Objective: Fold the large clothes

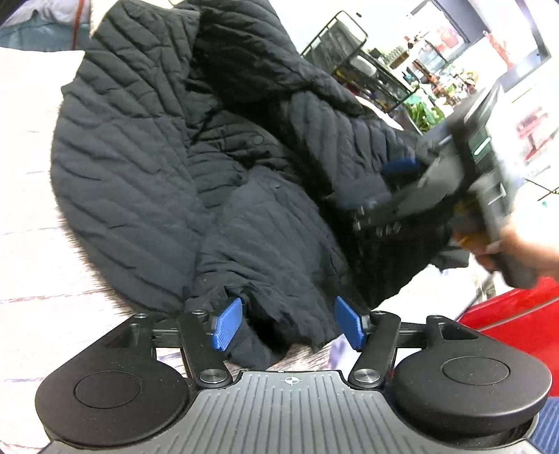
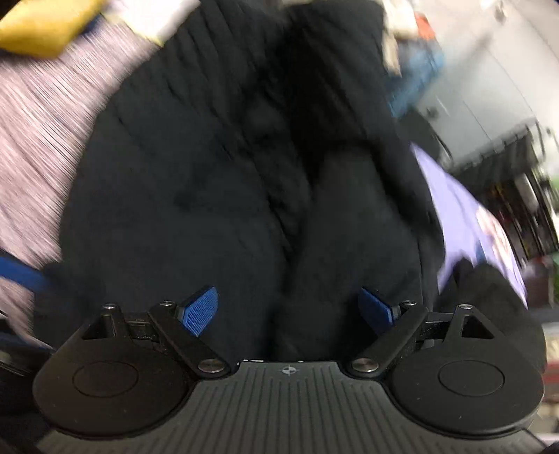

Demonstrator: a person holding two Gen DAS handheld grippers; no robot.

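Note:
A black quilted jacket (image 1: 146, 167) lies crumpled on a pale table (image 1: 31, 216). My left gripper (image 1: 288, 323) stands open at the jacket's near edge. A sleeve cuff (image 1: 265, 314) bulges between its blue pads (image 1: 227, 323) without being squeezed. My right gripper (image 1: 375, 185), blurred and held by a hand (image 1: 520, 248), hovers open over the jacket's right side. In the right wrist view the picture is smeared. The jacket (image 2: 216, 181) fills it, and the right gripper (image 2: 288, 309) is open just above dark cloth.
A red bin (image 1: 506, 314) sits at the lower right beside the table. A black wire rack (image 1: 349, 45) and cluttered shelves stand behind. A yellow object (image 2: 42, 28) lies at the table's far corner, and a pale purple cloth (image 2: 464, 216) lies to the right of the jacket.

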